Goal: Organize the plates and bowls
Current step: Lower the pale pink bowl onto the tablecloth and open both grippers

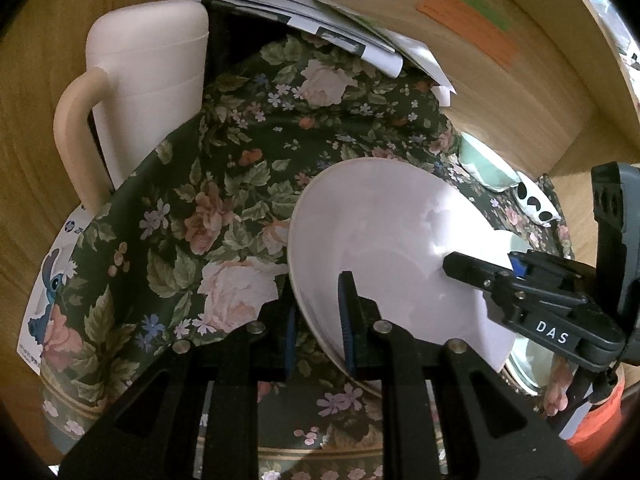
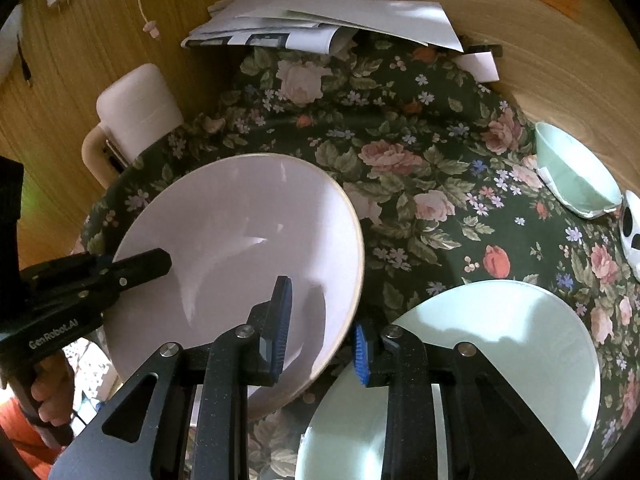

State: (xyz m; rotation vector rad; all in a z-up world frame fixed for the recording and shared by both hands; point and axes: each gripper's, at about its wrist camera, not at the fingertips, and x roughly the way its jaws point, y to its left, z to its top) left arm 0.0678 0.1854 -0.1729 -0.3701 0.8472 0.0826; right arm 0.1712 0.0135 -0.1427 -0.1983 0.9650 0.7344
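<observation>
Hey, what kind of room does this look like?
Probably a home dining corner: a floral tablecloth, a white bowl and a green plate on it, and loose papers stacked against wood panelling.

Black frames on both tools: the left claw (image 1: 318,334) shows ribbed blue pads and silver rivets, and the right claw (image 2: 320,340) matches it, white "DAS" lettering on its side. There's an orange sleeve (image 2: 16,420).

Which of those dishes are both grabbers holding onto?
The big white plate. The left gripper and the right gripper each pinch its rim. The pale green plate beside it and the small green bowl lie untouched on the flowered cloth.
</observation>
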